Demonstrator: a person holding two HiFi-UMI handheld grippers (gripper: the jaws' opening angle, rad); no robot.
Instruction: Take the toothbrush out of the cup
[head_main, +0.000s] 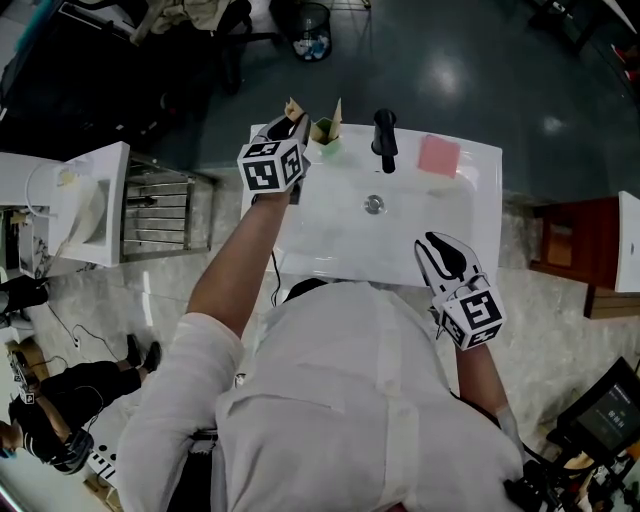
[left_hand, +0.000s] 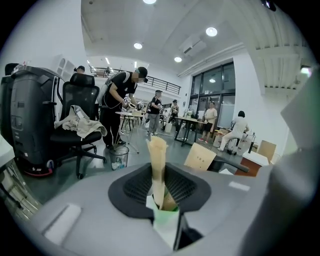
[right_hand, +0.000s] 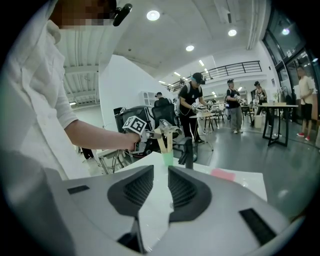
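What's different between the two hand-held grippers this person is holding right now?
The left hand-held gripper is at the back edge of the sink, at the green cup. The right hand-held gripper is near the sink's front right corner. The left one's jaws are closed on a toothbrush standing in the cup. The right one's jaws stand slightly apart with nothing between them. Each carries a marker cube.

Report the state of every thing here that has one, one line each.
left gripper: shut on the toothbrush
toothbrush: upright, lower end in the cup
cup: upright on the sink's back rim
right gripper: jaws apart, nothing between them
faucet: no water seen running
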